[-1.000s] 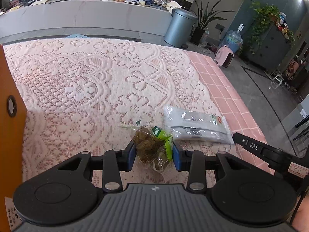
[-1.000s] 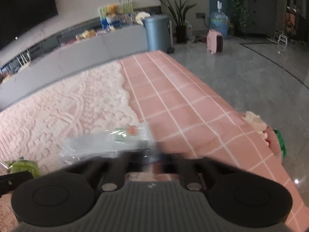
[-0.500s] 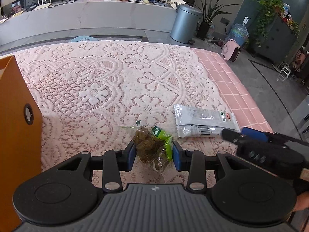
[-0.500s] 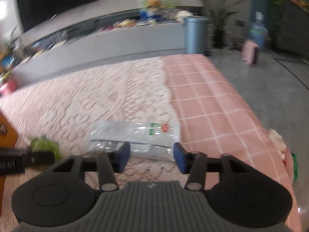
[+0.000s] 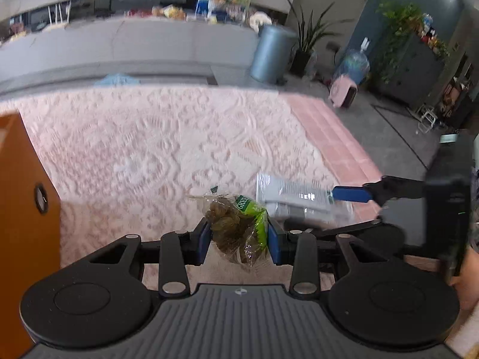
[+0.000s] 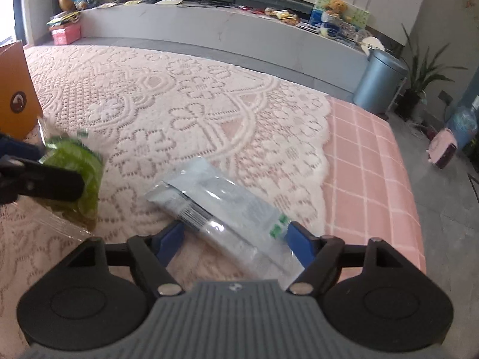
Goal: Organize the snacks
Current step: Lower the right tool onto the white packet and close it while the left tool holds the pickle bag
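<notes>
My left gripper (image 5: 238, 236) is shut on a clear and green snack bag (image 5: 236, 227) with brown pieces inside, held just above the lace cloth. The bag also shows in the right wrist view (image 6: 76, 167), at the left. A long silver and clear snack packet (image 6: 221, 212) lies on the cloth, also visible in the left wrist view (image 5: 295, 199). My right gripper (image 6: 235, 239) is open, its blue fingers (image 6: 170, 239) straddling the packet's near end. An orange box (image 5: 21, 209) stands at the left; it shows in the right wrist view (image 6: 15, 92) too.
The table has a pink lace cloth (image 6: 179, 104) over a pink checked cover (image 6: 368, 161), whose right edge drops to the grey floor. A grey counter (image 6: 209, 30) with clutter and a metal bin (image 6: 378, 80) stand behind.
My right gripper has moved in over the silver packet and now straddles its end with open fingers. My left gripper still holds the green bag and has shifted slightly.
</notes>
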`<state>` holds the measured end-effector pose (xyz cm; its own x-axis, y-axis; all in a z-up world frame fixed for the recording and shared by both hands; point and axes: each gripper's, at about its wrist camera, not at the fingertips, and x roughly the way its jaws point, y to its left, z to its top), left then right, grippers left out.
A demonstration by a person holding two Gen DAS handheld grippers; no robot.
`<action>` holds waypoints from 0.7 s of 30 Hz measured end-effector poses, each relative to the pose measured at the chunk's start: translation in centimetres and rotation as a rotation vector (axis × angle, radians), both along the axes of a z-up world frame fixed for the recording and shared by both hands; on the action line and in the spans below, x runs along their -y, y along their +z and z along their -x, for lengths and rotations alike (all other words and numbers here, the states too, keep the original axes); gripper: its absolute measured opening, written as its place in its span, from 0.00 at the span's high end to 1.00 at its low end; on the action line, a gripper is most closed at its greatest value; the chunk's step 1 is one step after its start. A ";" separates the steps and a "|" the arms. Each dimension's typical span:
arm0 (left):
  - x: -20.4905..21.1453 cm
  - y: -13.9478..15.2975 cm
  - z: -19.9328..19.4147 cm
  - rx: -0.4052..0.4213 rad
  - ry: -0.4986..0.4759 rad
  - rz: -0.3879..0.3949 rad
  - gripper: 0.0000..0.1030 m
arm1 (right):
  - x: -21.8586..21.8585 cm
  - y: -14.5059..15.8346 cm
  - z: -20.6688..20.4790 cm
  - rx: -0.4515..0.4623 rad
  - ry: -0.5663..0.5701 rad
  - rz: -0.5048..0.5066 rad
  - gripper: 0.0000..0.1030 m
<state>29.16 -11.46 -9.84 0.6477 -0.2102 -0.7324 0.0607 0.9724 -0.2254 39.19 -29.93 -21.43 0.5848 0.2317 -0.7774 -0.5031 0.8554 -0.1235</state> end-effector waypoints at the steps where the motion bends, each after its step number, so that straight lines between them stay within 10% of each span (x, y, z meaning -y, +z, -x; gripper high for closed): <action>1: -0.1 0.2 -0.1 0.002 0.009 -0.005 0.58 | -0.4 0.0 -0.2 0.007 0.017 0.006 0.20; 10: -1.6 0.6 -0.6 -0.021 0.063 0.016 0.58 | 0.1 -0.8 -4.8 -0.116 0.031 -0.091 0.09; 21: -1.2 0.4 0.0 -0.050 0.049 0.029 0.58 | 1.3 0.4 -3.1 -0.138 -0.066 -0.080 0.44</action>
<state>29.15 -10.22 -9.46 0.6202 -0.2008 -0.7583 0.0015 0.9670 -0.2548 42.27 -31.26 -21.04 0.4895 0.2610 -0.8320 -0.4533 0.8913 0.0129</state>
